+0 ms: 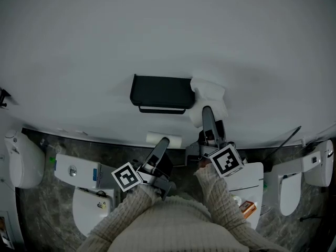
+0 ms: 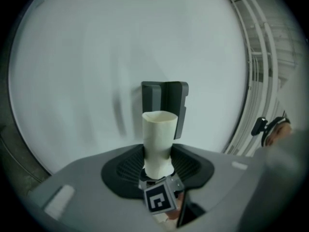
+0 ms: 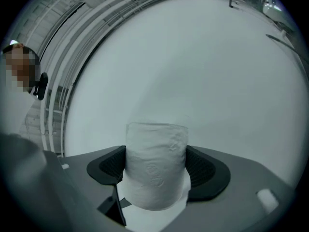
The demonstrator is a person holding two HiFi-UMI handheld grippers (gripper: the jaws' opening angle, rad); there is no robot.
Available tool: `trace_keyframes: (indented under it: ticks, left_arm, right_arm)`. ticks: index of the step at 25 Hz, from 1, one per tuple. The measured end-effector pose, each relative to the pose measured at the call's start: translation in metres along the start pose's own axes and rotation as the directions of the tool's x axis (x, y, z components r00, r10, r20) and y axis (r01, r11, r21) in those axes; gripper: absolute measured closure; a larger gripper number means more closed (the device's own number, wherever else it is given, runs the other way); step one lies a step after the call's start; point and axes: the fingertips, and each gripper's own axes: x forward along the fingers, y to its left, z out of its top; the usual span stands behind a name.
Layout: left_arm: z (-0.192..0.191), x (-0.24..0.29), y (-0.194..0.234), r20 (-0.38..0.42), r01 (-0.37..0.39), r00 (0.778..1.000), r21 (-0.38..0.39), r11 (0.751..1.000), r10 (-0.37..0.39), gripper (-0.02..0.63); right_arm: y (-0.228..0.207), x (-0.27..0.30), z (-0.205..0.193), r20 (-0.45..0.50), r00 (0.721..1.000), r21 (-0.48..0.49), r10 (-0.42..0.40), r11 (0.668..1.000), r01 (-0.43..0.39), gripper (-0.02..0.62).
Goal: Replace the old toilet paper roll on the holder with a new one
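Left hand-held gripper clamps the core. Right hand-held gripper clamps the roll, just right of the wall holder. Toilets crowd the floor.

Two grippers show: one left gripper and one right gripper, with two marker cubes between them. One black holder hangs on the wall. There is one full toilet paper roll and one bare cardboard tube. Several white toilets show; their exact number is unclear.
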Motion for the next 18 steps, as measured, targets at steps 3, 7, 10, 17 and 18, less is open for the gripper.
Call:
trace_keyframes:
  ticks: [3, 7, 10, 17, 18]
  left_arm:
    - [0.005, -0.003, -0.001, 0.017, -0.002, 1.000, 0.007, 1.000, 0.002, 0.439]
    - [0.008, -0.009, -0.001, 0.031, -0.004, 1.000, 0.007, 1.000, 0.004, 0.439]
    - [0.009, -0.012, -0.001, 0.041, -0.011, 0.999, 0.006, 1.000, 0.011, 0.439]
    - [0.008, -0.019, -0.002, 0.059, -0.021, 0.998, 0.004, 1.000, 0.020, 0.439]
    - [0.008, -0.020, -0.003, 0.061, -0.022, 0.998, 0.003, 1.000, 0.022, 0.439]
  right_arm:
    - [-0.003, 0.001, -0.007, -0.008, 1.000, 0.060, -0.005, 0.998, 0.006, 0.212]
    - [-0.005, 0.000, -0.016, -0.007, 1.000, 0.125, -0.021, 0.992, 0.022, 0.212]
    - [-0.003, 0.001, -0.019, -0.003, 1.000, 0.142, -0.015, 0.990, 0.015, 0.212]
    - [-0.002, 0.001, -0.026, 0.021, 1.000, 0.224, -0.016, 0.975, 0.010, 0.212]
    - [-0.002, 0.001, -0.028, 0.023, 1.000, 0.233, -0.017, 0.972, 0.011, 0.215]
